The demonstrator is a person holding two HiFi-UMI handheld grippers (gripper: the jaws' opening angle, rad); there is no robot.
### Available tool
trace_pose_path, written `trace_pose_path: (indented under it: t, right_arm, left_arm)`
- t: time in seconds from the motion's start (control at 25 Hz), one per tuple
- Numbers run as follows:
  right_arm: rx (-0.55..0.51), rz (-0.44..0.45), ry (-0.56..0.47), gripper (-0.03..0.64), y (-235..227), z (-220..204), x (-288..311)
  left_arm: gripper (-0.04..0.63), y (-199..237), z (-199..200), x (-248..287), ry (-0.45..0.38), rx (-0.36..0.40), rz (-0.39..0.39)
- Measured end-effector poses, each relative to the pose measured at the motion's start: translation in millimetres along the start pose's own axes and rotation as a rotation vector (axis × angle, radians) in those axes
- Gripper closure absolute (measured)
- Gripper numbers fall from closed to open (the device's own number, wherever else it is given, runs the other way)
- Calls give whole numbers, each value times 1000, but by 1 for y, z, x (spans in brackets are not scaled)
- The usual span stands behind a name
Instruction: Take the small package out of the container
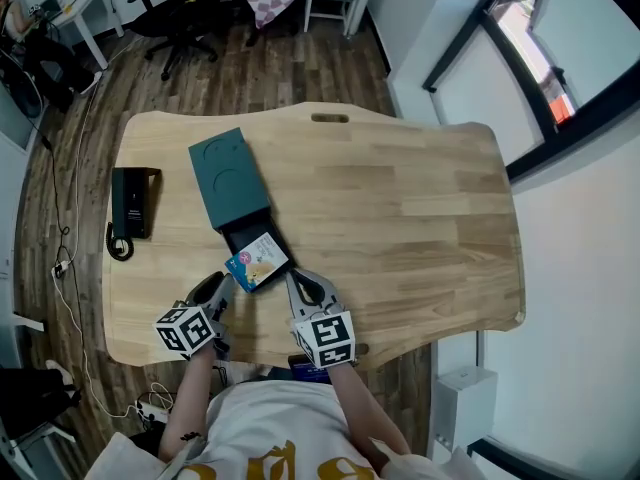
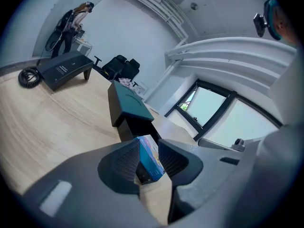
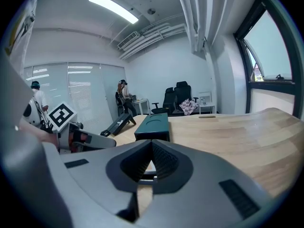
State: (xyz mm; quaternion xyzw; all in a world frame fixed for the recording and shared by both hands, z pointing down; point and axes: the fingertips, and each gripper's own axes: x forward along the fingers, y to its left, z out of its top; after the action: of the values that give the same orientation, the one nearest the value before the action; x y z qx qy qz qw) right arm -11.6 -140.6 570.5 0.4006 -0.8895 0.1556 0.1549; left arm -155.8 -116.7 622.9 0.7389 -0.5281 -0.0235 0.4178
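While lodged in container's point(image 1: 225, 173) open tray, centre of head view: package point(image 1: 258, 259), judged light, stiff card, slick; pinch across thin edges. Left gripper point(image 1: 220, 288) parted around its corner, not pressing; right gripper point(image 1: 306, 286) closed, empty.

Dark plank floor point(image 1: 300, 63) lying under pale wood table point(image 1: 420, 198); blk office chairs point(image 1: 180, 13) standing behind; window point(image 1: 540, 58) glowing rt.

container point(image 1: 228, 178) — dark teal, open | small package point(image 1: 258, 259) — blue-white, inside it
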Motion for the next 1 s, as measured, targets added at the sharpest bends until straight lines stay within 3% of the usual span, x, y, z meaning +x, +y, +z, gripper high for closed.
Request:
trace_pose_path:
  t: [0.2, 0.56, 1.0]
  right_arm:
    - [-2, 22, 30, 612, -2, -8, 11]
    - [9, 29, 66, 612, -21, -15, 38]
    - [17, 37, 88, 612, -28, -18, 55]
  left_arm:
    - [389, 14, 1, 11, -38, -148, 4]
    - [376, 20, -4, 32, -45, -314, -49]
    - [380, 25, -22, 53, 66, -333, -41]
